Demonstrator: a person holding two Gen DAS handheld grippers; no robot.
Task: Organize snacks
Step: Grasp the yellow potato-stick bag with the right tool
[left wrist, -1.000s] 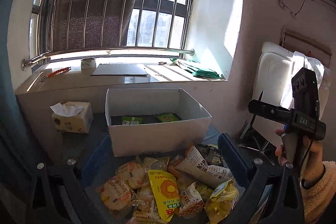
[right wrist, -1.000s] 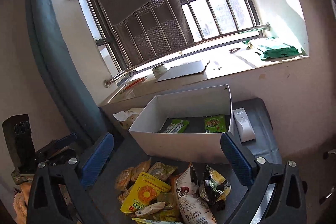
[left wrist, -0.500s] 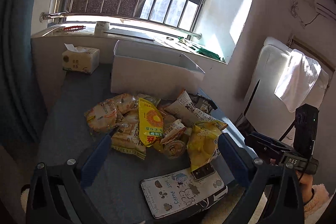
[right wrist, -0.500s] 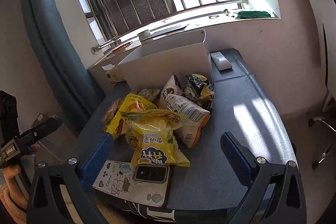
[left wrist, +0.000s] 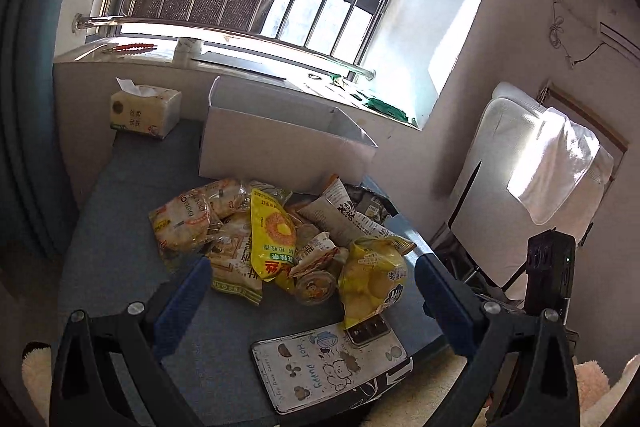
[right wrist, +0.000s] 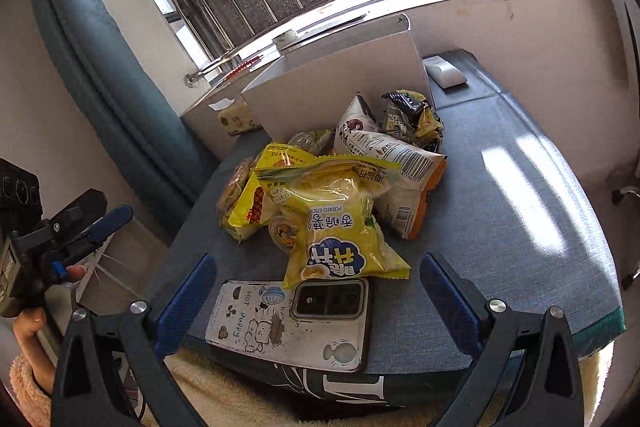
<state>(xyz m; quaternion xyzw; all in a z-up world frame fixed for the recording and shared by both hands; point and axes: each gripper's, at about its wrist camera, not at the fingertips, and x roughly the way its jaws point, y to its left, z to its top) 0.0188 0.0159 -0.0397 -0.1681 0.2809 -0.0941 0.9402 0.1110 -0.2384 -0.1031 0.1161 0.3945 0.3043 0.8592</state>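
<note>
Above table edge | left tongs (left wrist: 312, 291) wide, empty; right tongs (right wrist: 318, 291) wide (level) | snacks (right wrist: 332, 195) untouched

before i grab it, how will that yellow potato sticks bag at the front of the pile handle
The potato sticks bag looks puffed with air, so probably light and crinkly, denting under the fingers. Its glossy film may slip. Its lower edge overlaps the phone, so lifting it could nudge that.

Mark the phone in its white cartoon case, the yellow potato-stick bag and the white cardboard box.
Phone in white cartoon case (right wrist: 288, 323): right wrist view, case back.
Yellow potato-stick bag (right wrist: 340, 223): right wrist view, printed front.
White cardboard box (left wrist: 280, 155): left wrist view, near wall.
</note>
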